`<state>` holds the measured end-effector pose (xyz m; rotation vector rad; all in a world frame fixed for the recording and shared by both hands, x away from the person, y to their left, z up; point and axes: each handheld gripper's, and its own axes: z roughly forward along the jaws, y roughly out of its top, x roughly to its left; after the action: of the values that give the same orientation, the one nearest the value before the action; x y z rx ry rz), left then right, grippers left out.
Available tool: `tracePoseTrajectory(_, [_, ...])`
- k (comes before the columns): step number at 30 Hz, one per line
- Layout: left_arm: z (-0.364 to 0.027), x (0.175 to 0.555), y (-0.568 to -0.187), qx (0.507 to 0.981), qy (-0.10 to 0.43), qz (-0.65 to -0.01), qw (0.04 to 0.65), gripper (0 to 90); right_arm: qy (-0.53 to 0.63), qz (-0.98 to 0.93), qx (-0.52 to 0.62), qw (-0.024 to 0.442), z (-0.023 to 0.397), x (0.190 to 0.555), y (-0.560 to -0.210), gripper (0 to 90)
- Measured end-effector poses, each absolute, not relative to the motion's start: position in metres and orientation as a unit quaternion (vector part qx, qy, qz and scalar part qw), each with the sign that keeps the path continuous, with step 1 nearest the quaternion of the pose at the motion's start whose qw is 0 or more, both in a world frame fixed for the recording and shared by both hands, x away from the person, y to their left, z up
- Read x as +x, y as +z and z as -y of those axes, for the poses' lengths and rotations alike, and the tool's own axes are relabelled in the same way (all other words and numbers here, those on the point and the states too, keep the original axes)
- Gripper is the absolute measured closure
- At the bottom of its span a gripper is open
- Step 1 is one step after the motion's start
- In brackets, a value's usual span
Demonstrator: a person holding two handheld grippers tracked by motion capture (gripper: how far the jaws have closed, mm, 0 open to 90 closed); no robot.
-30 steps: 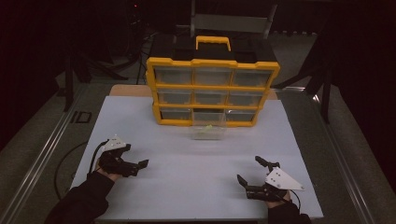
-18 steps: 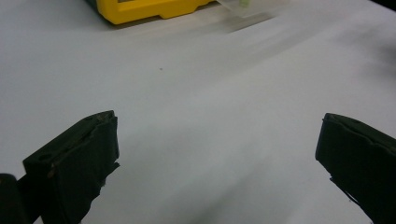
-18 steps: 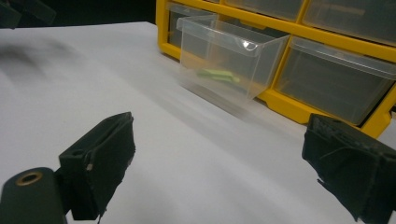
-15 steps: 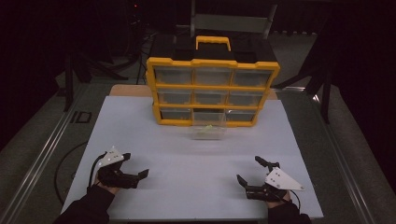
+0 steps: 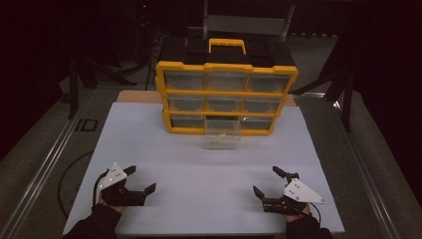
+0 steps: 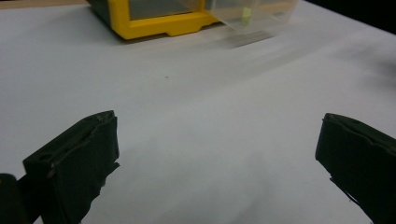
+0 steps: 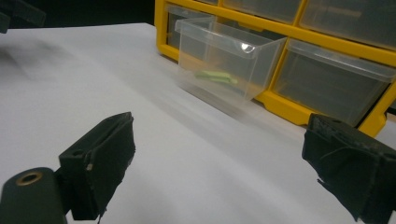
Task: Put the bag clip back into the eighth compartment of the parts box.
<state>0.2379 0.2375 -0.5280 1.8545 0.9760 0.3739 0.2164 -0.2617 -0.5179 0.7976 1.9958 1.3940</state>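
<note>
A yellow-framed organizer [image 5: 227, 89] with clear drawers, a black top and a yellow handle stands at the back centre of the white table [image 5: 199, 169]. Its bottom-middle drawer [image 5: 222, 135] is pulled out, and a small green item [image 5: 222, 137] lies inside. In the right gripper view the drawer [image 7: 224, 56] shows ahead with the green item [image 7: 217, 77] on its floor. My left gripper [image 5: 142, 178] rests open near the front left of the table. My right gripper [image 5: 265, 180] rests open near the front right. Both hold nothing, as the left gripper [image 6: 215, 158] and right gripper [image 7: 224, 163] show in their own views.
Bare white surface lies between the grippers and the organizer [image 6: 154, 23]. Black cable [image 5: 67, 174] loops off the table's left side. Metal rails [image 5: 45, 164] run along both sides of the table, and the room behind is dark.
My left gripper has drawn back toward the near edge of the table. The right gripper and the drawer have not moved.
</note>
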Motion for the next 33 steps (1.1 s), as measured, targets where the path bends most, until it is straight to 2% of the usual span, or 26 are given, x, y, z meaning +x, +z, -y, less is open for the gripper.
tracePoseTrajectory(14, [-0.2405, 0.241, -0.5345, 0.738, 0.189, -0.433, 0.482, 0.0, 0.519, -0.751, 0.304, 0.274, 0.2598, 0.2187, -0.5221, 9.2])
tracePoseTrajectory(18, [-0.2436, 0.2398, -0.5333, 0.725, 0.214, -0.446, 0.479, 0.0, 0.517, -0.749, 0.308, 0.277, 0.2609, 0.2191, -0.5221, 9.2])
tracePoseTrajectory(33, [-0.2469, 0.2388, -0.5332, 0.711, 0.227, -0.459, 0.482, 0.0, 0.505, -0.753, 0.315, 0.281, 0.261, 0.2207, -0.5236, 9.2])
